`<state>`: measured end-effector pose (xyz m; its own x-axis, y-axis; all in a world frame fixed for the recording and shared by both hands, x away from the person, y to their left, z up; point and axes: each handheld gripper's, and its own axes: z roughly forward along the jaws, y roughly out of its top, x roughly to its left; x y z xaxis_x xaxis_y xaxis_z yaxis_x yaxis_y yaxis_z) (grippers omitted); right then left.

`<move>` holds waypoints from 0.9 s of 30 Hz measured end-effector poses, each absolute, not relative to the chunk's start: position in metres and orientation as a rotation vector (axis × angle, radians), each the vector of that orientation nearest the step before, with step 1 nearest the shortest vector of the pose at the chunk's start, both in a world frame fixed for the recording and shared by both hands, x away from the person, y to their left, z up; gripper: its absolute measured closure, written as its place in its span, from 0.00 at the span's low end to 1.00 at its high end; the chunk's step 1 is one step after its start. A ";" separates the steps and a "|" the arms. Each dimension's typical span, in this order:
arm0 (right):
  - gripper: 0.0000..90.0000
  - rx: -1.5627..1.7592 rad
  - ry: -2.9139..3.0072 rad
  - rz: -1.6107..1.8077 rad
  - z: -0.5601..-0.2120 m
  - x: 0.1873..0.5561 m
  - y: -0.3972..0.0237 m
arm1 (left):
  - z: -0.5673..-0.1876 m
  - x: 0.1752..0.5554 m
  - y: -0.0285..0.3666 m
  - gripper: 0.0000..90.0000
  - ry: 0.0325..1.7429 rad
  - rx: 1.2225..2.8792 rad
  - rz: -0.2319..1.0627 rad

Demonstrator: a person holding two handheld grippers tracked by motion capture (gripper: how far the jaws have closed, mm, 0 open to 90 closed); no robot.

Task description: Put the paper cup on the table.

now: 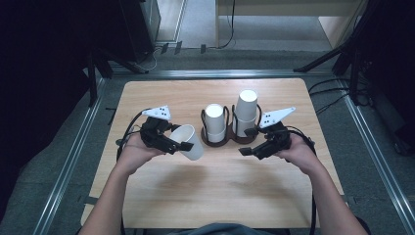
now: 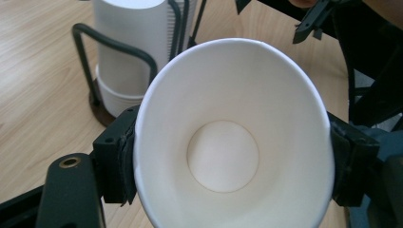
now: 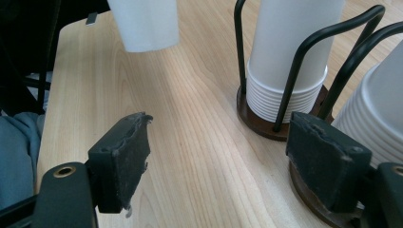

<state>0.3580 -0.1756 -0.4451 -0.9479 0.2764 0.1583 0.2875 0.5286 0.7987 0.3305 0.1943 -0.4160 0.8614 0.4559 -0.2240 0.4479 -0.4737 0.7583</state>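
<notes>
one loose cup (image 1: 190,141), two cup stacks (image 1: 215,122)

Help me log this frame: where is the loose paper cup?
High view: loose paper cup sits clamped in the left gripper, left of the cup holder.

The cup (image 2: 233,142) at frame centre looks like smooth matt white paper. The table (image 3: 199,156) is pale wood grain; the holder (image 3: 304,61), upper right, dark wire.
</notes>
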 end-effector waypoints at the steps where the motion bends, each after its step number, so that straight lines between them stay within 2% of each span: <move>1: 0.25 -0.505 -2.736 -1.433 -0.445 0.358 -0.176 | -0.416 0.331 0.198 0.25 0.658 2.127 0.016; 27: 0.26 -0.528 -2.725 -1.415 -0.447 0.358 -0.186 | -0.430 0.354 0.261 0.25 0.883 2.089 0.108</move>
<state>0.3583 -0.1859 -0.4470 -0.9423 0.2845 0.1766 0.3081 0.5302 0.7899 0.3540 0.2614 -0.4298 0.7477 0.6246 -0.2256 0.5519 -0.3956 0.7341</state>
